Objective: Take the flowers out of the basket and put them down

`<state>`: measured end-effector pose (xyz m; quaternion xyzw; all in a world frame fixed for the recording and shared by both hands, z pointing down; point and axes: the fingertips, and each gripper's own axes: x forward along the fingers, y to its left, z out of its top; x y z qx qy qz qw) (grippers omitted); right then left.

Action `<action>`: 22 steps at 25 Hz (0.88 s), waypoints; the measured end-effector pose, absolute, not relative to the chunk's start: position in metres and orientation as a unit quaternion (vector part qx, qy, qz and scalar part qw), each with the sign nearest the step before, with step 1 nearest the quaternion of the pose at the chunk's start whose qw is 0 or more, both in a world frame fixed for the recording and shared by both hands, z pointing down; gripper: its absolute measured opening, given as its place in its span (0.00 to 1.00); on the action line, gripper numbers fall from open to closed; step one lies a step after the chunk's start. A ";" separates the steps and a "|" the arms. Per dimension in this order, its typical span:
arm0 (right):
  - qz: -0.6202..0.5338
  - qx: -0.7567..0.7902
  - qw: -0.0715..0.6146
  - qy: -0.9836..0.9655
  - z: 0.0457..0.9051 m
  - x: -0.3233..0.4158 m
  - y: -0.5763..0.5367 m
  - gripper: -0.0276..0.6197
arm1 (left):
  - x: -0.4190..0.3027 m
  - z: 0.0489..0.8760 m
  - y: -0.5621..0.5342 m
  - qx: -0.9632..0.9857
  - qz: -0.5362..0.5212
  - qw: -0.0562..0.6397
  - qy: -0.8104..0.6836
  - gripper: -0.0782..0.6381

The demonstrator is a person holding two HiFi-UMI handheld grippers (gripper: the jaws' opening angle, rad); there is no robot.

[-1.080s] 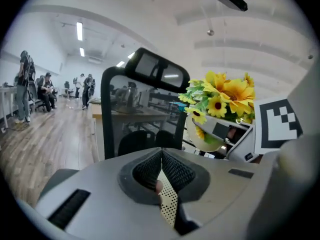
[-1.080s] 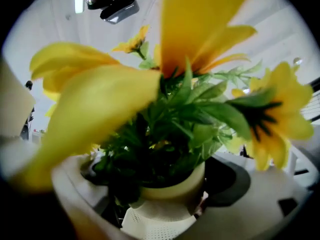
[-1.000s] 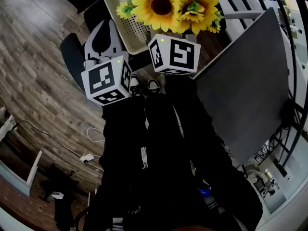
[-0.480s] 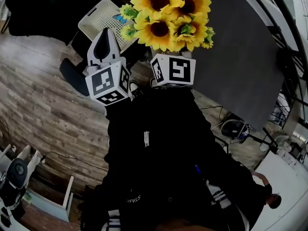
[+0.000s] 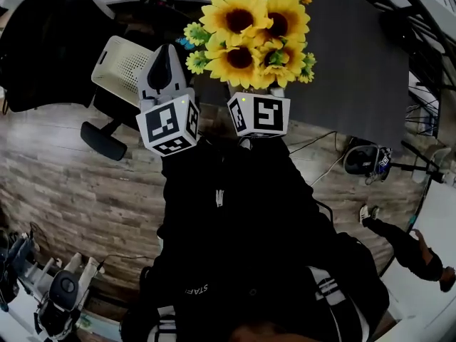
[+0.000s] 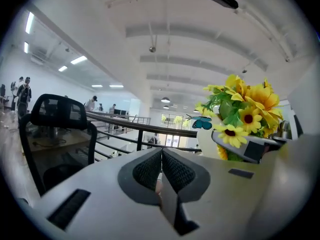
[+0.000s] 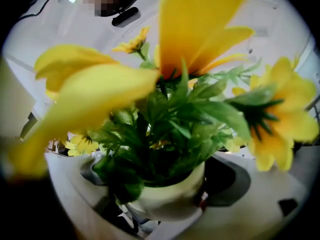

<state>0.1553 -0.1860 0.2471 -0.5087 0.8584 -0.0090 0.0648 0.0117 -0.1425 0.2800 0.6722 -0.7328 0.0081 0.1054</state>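
A bunch of yellow sunflowers (image 5: 249, 34) in a pale pot (image 7: 170, 194) is held up in front of the grey table (image 5: 363, 55). My right gripper (image 5: 258, 97) is shut on the pot, whose sides sit between the grey pads (image 7: 227, 181). Leaves and petals hide most of the jaws. A blue butterfly (image 6: 202, 122) is fixed to the bunch. The white perforated basket (image 5: 122, 64) lies to the left, apart from the flowers. My left gripper (image 5: 162, 52) is beside the bunch, its jaws shut on nothing (image 6: 161, 156).
A black office chair (image 6: 52, 129) stands at the left, with a railing behind it. The basket rests above a black chair base (image 5: 100, 140) on the wooden floor. Cables and a headset (image 5: 363, 161) lie on the floor at right. A person's legs (image 5: 406, 244) show at the lower right.
The view has swung round: the basket slid from under the flowers to the left, and the flowers now stand before the grey table. Both grippers kept their hold and spacing.
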 end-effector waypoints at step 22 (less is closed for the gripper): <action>-0.032 -0.594 0.000 0.804 0.290 0.238 -0.148 0.90 | 0.090 0.325 -0.140 0.743 0.056 0.148 -0.650 0.11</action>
